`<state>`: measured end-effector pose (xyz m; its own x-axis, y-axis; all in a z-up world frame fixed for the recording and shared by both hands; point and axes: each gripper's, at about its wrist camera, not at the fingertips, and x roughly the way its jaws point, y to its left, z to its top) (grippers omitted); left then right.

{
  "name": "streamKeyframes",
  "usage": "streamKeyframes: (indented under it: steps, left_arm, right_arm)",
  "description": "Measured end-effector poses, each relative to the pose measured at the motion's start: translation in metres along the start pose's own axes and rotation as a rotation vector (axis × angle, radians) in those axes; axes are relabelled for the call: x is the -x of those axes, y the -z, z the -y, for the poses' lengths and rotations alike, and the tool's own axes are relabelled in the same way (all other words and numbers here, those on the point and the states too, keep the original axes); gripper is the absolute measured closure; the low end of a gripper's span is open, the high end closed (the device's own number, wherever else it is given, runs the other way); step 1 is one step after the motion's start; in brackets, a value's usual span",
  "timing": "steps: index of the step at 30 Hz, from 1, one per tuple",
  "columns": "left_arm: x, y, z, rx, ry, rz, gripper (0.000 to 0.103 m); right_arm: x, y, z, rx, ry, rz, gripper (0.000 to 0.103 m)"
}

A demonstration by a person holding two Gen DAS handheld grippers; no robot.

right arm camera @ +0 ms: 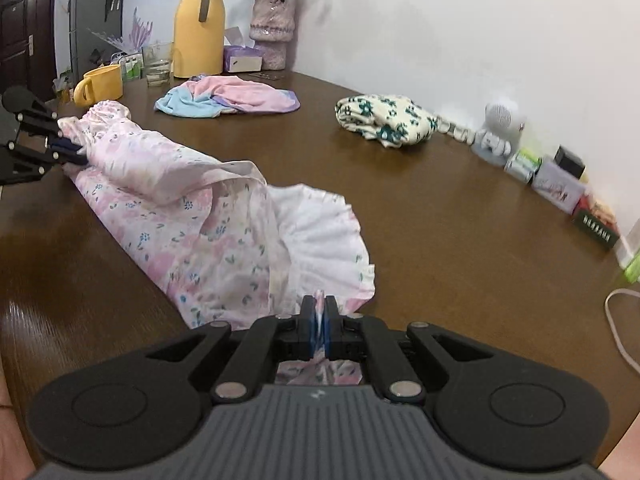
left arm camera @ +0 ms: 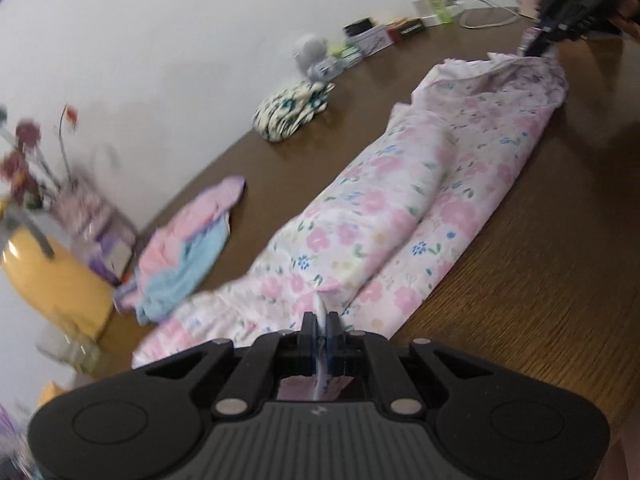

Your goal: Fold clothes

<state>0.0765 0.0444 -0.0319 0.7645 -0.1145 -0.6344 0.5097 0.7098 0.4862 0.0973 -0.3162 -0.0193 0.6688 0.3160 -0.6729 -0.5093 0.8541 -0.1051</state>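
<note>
Two black handheld grippers stretch a pink floral cotton garment point(left arm camera: 400, 200) along a dark brown wooden worktop point(left arm camera: 540, 220). The left gripper point(left arm camera: 322, 320) has its fingers clamped on one end of the fabric, the right gripper point(right arm camera: 319, 312) on the frilled white-lined end. A folded cream-and-green flowered cloth point(right arm camera: 384, 120) lies near the wall.

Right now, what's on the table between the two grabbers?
The pink flowery garment stretches from the left gripper to the right gripper, both pinching it; the right wrist view shows this.
</note>
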Motion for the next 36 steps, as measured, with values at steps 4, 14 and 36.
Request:
streamKeyframes:
  steps: [4, 14, 36]
  left_arm:
    - [-0.005, 0.008, -0.005, 0.071, 0.007, -0.014, 0.099]
    - [0.015, 0.010, -0.004, 0.086, -0.094, 0.030, 0.100]
    - [0.025, 0.052, -0.007, 0.065, -0.192, -0.018, 0.077]
  right_arm:
    - [0.007, 0.002, 0.010, -0.087, 0.016, 0.017, 0.076]
    - [0.031, -0.052, -0.033, -0.035, -0.020, 0.175, 0.065]
    - [-0.110, -0.084, -0.172, 0.110, -0.316, -0.010, 0.065]
